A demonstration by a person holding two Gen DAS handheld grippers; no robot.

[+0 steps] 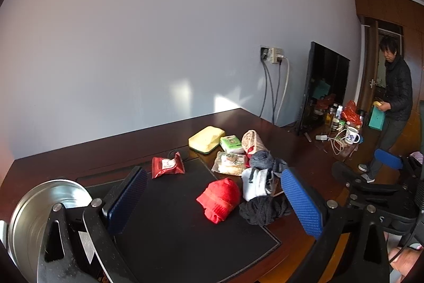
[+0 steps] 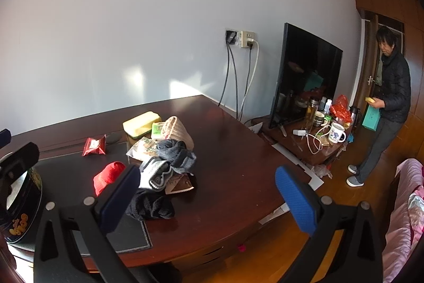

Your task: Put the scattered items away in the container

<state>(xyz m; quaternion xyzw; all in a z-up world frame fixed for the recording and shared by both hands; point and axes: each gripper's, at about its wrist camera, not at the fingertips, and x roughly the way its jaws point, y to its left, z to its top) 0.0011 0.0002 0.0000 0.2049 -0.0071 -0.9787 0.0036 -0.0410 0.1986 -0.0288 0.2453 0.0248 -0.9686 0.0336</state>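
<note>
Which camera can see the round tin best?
The left wrist view. There the round tin shows its shiny open inside, though the left gripper covers part. The right wrist view catches only its dark printed side at the picture's left edge.

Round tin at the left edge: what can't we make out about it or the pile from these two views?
- Round tin, right wrist view: cut off by the frame edge and partly behind the left gripper; contents unseen.
- Same tin, left wrist view: only its shiny inside shows, behind a finger; floor hidden.
- Black garment: bunched, kind unclear.
- Brown item under the socks: mostly covered.
- Red packet: print too small.
</note>
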